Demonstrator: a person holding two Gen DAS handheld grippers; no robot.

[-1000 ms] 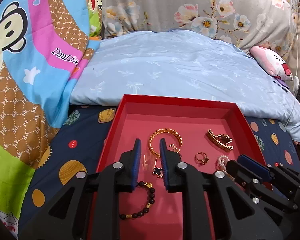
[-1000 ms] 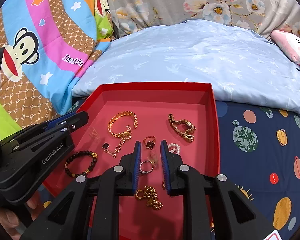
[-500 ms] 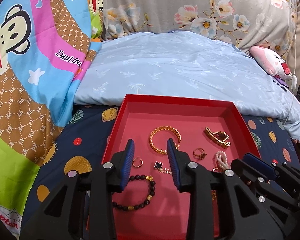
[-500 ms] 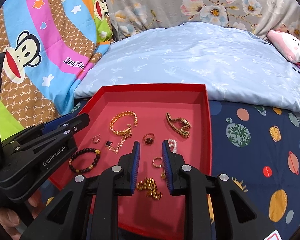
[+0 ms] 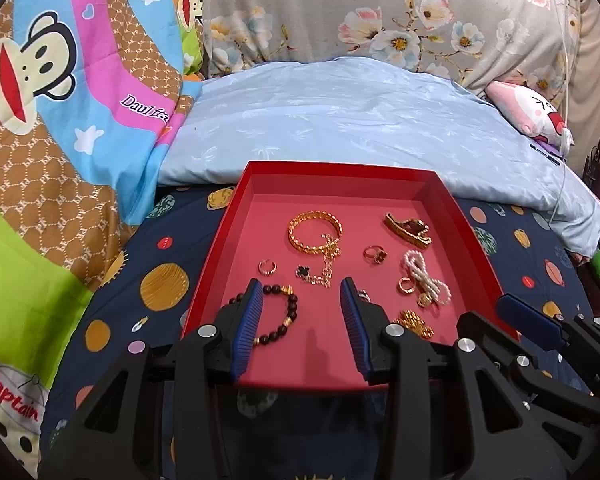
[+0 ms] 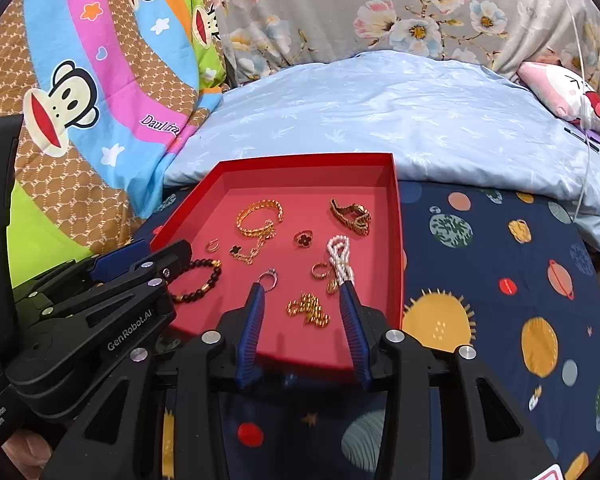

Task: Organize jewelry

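Left gripper [image 5: 302,326]: I have its blue ribbed pads spread wide and holding nothing, hovering over the near-left part of the red tray [image 5: 440,186].
Near-left corner: a dark bead bracelet [image 5: 282,314] with gold spacers, round and glossy, lying open.
Left edge: a small thin gold ring [image 5: 267,267], alone.
Tray middle: a black clover pendant chain [image 5: 314,276] touches the chunky gold bangle [image 5: 314,232] behind it; fine links against thick woven ones.
Right of middle: a clover-faced ring [image 5: 376,255]; a silver ring [image 6: 269,279] just beside my right pad tip.
Far-right: a folded gold watch-style bracelet [image 5: 408,230], flat links.
Right edge: a looped pearl strand [image 5: 422,276] touching small gold hoops [image 5: 407,285].
Near-right: a heaped gold chain [image 6: 308,309], between the right pads.
Right gripper [image 6: 303,306]: also apart, empty.
Progress: I judge it well along, everything in the tray; the touching pieces look left to separate.
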